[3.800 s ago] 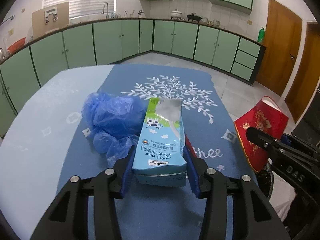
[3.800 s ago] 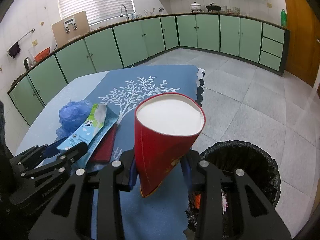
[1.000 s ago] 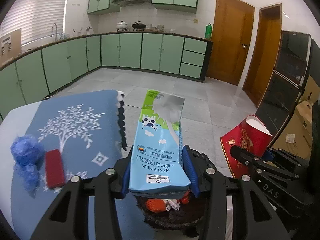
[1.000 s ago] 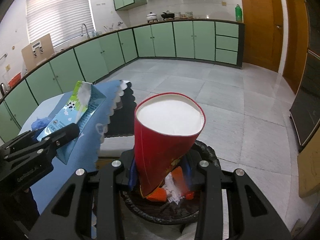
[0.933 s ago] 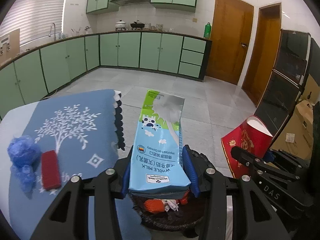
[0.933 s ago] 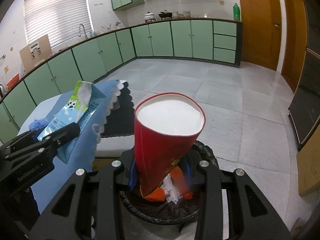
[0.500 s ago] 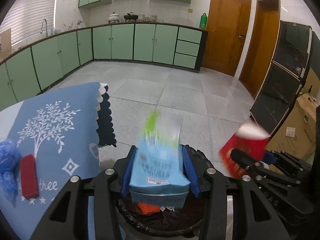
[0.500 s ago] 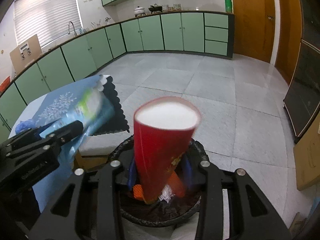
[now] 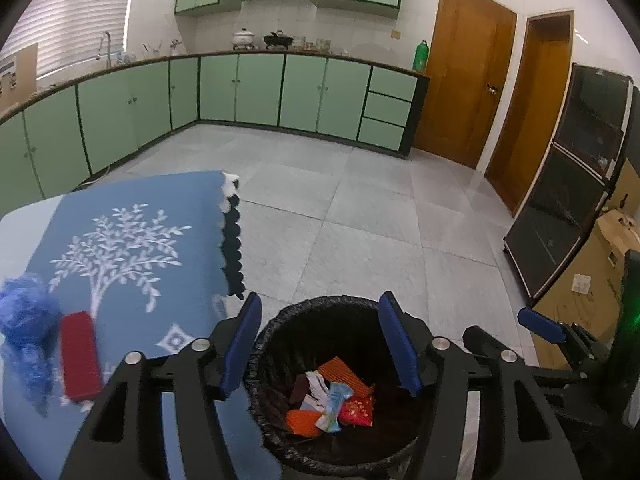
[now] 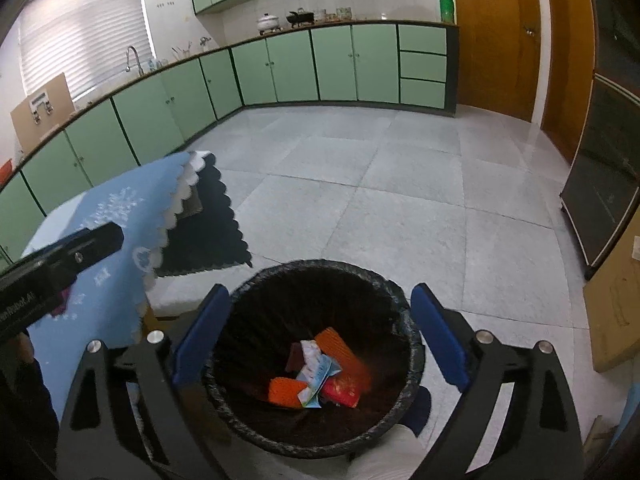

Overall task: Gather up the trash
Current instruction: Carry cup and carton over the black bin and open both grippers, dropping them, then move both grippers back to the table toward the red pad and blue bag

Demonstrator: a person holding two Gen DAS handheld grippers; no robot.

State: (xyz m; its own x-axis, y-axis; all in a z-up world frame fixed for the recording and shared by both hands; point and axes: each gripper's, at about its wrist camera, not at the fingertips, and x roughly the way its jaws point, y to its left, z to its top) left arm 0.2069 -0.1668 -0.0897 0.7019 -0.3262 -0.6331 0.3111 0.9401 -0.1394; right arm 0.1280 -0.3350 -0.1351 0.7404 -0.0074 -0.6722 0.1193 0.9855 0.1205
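A black-lined trash bin stands on the floor beside the table. Inside it lie the blue milk carton and the red paper cup among orange and white scraps. My left gripper hangs over the bin, its jaws opening with nothing between them. My right gripper is over the bin too, jaws opening wide and empty. On the blue tablecloth lie a crumpled blue plastic bag and a flat red packet.
The table edge with its scalloped cloth lies left of the bin. Grey tiled floor stretches to green cabinets. A dark appliance and cardboard boxes stand at the right, wooden doors behind.
Both grippers opened over the bin. The milk carton dropped from the left one and the red cup from the right one; both now lie in the bin.
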